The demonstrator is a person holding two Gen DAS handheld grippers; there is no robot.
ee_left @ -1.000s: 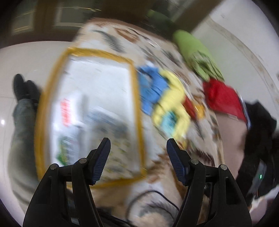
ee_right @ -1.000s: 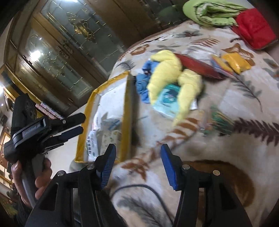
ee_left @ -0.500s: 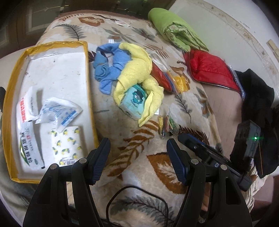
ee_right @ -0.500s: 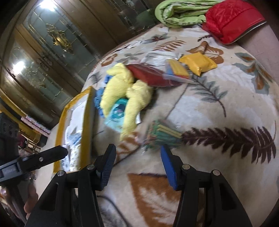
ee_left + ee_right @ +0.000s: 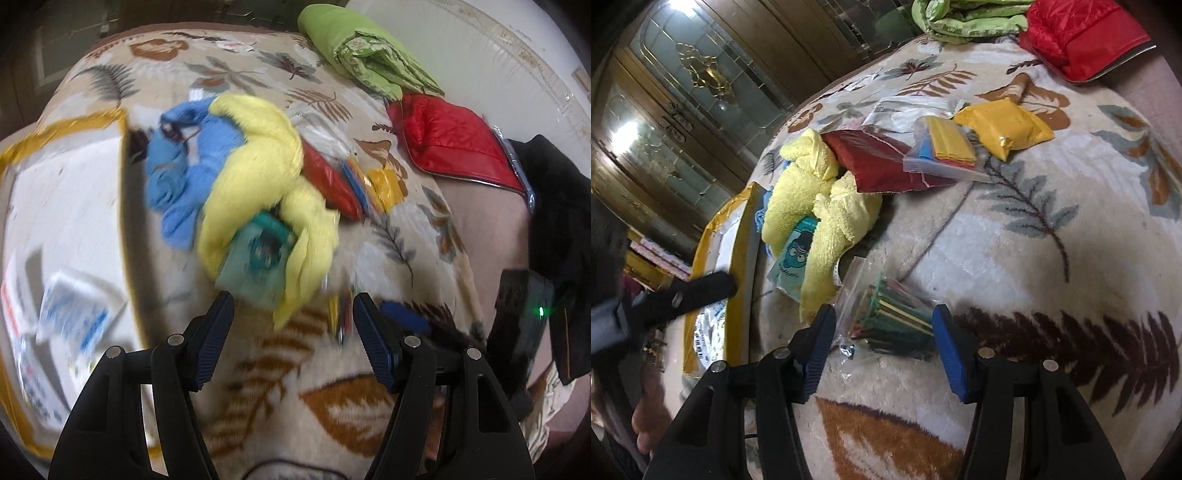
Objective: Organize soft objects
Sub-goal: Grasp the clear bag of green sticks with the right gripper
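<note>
A yellow towel (image 5: 258, 177) lies crumpled on the leaf-patterned blanket (image 5: 295, 387), over a teal packet (image 5: 258, 258) and beside a blue cloth (image 5: 177, 184). My left gripper (image 5: 293, 310) is open just in front of the teal packet, holding nothing. In the right wrist view the yellow towel (image 5: 820, 206) and teal packet (image 5: 794, 258) sit left of centre. My right gripper (image 5: 882, 321) has its jaws opening, with a clear bag of coloured sticks (image 5: 894, 317) lying on the blanket between them, not pressed.
A yellow-edged clear bag (image 5: 62, 221) holding packets lies at the left. A dark red pouch (image 5: 879, 162), a bag of coloured sheets (image 5: 942, 147) and a yellow packet (image 5: 1004, 129) lie behind the towel. A green quilt (image 5: 362, 48) and red jacket (image 5: 450, 144) sit at the back.
The left gripper has swung from over the yellow-edged bag to the towel pile. The right gripper has moved down over the stick bag and its jaws have spread wider.
</note>
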